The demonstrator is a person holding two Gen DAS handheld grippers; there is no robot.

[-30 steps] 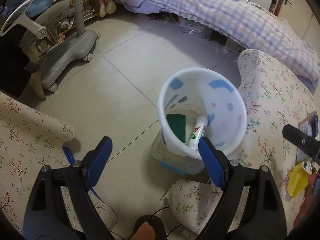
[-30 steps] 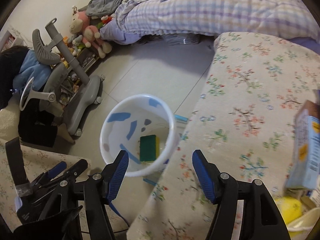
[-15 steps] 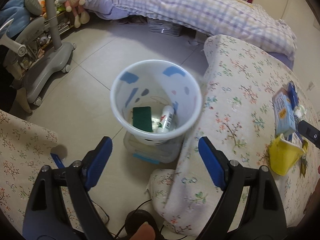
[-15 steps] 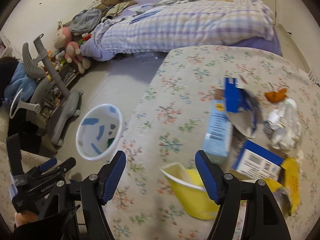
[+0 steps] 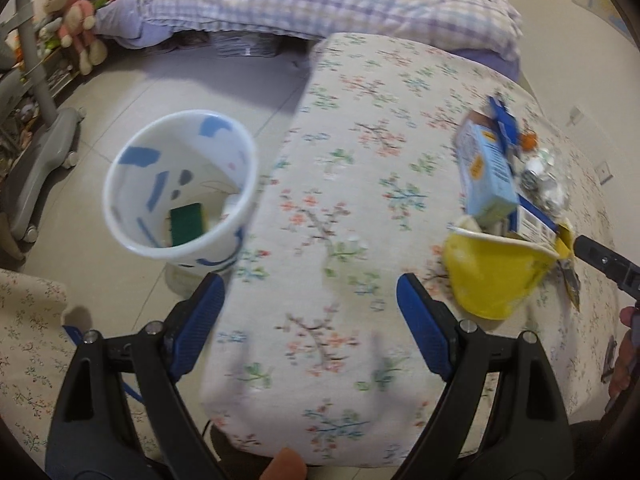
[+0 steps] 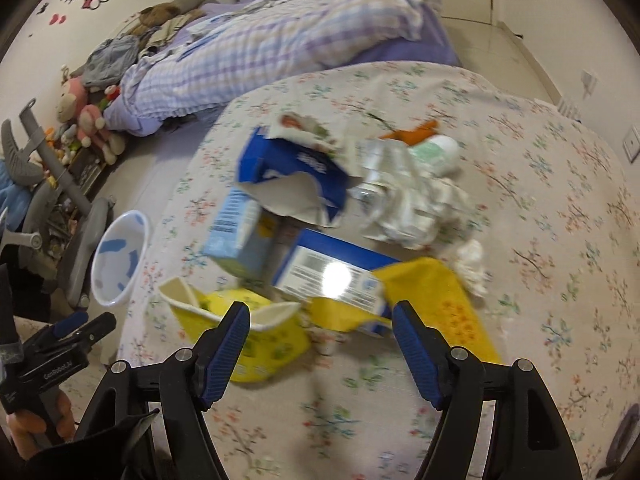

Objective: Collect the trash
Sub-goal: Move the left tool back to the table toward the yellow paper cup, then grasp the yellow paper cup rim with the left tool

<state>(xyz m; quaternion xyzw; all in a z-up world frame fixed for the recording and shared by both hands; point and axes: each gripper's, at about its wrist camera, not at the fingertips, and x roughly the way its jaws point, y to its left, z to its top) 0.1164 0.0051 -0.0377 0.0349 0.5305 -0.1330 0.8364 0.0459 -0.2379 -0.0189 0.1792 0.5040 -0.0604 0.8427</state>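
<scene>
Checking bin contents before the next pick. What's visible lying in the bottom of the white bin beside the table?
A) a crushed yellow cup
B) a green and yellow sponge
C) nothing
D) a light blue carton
B: in the left wrist view a green and yellow sponge lies at the bottom of the white bin; the yellow cup and light blue carton sit on the table.

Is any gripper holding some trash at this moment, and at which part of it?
No, nothing is held. The left gripper is open over the bare floral cloth. The right gripper, just opening, hangs above the yellow cup without touching it.
</scene>
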